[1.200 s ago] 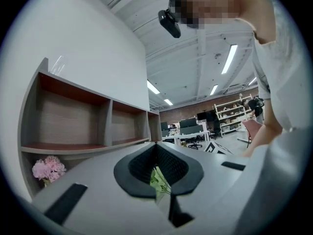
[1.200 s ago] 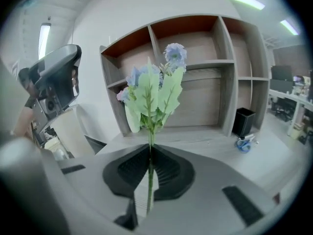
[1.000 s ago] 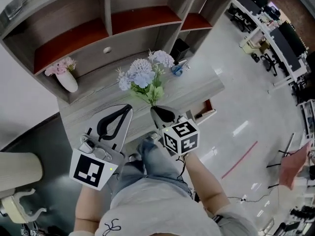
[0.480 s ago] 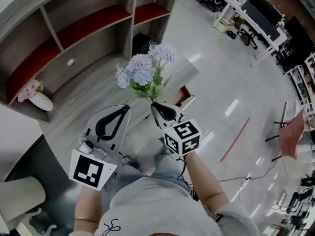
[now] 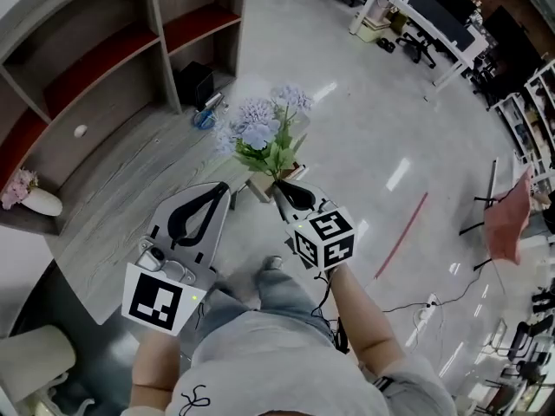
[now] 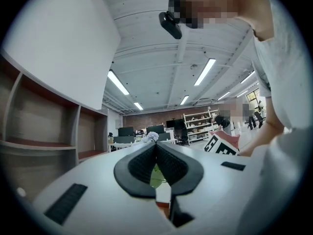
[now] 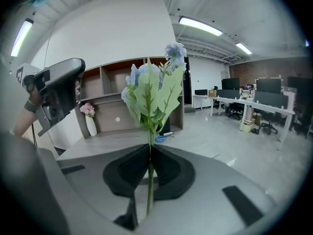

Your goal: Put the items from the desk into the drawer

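My right gripper [image 5: 284, 189] is shut on the green stem of an artificial bunch of pale blue flowers [image 5: 264, 128], which it holds upright off the grey wooden desk [image 5: 121, 189]. In the right gripper view the stem [image 7: 149, 180] runs between the closed jaws and the blooms [image 7: 151, 82] rise above them. My left gripper [image 5: 211, 199] hovers beside it over the desk's near edge, shut with nothing in it [image 6: 156, 148]. A pulled-out drawer [image 5: 258, 185] with a brown inside shows just beyond the right jaws.
A small blue object [image 5: 206, 115] lies at the desk's far end. A white vase of pink flowers [image 5: 30, 199] stands at the left by the shelf unit [image 5: 95, 68], which has a round knob [image 5: 80, 131]. Glossy floor, office desks and chairs [image 5: 416, 24] lie to the right.
The head view has swung, so the desk and shelves slid left and the floor fills more of the picture. Both grippers keep their places in the view, the right still holding the flowers.
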A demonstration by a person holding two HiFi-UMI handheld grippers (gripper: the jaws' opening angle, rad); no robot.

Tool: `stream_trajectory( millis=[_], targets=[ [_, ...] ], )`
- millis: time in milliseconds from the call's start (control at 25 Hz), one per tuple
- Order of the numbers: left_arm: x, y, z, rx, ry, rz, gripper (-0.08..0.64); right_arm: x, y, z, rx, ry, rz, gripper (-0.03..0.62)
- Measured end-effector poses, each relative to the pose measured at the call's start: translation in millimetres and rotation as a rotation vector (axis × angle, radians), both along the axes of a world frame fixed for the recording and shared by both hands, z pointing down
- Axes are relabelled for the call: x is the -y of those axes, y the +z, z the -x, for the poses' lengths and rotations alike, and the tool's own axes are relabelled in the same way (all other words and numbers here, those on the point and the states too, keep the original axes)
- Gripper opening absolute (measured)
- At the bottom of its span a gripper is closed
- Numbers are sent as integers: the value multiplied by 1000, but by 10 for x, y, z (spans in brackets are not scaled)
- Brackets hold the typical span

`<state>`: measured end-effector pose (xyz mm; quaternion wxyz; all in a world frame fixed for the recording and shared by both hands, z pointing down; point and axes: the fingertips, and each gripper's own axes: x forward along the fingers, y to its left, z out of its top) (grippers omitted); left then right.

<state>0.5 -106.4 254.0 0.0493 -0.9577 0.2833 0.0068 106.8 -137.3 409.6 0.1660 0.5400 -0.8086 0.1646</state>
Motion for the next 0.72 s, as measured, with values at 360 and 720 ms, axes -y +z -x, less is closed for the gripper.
stream_trajectory(
  millis=[360, 720],
  targets=[
    [39, 26, -778, 2, -41, -7, 10, 36, 330, -1010, -2, 36, 78, 25],
    [134, 222, -1116, 1, -150, -11, 11, 125, 924, -1557, -2, 19, 185, 25]
  ],
)
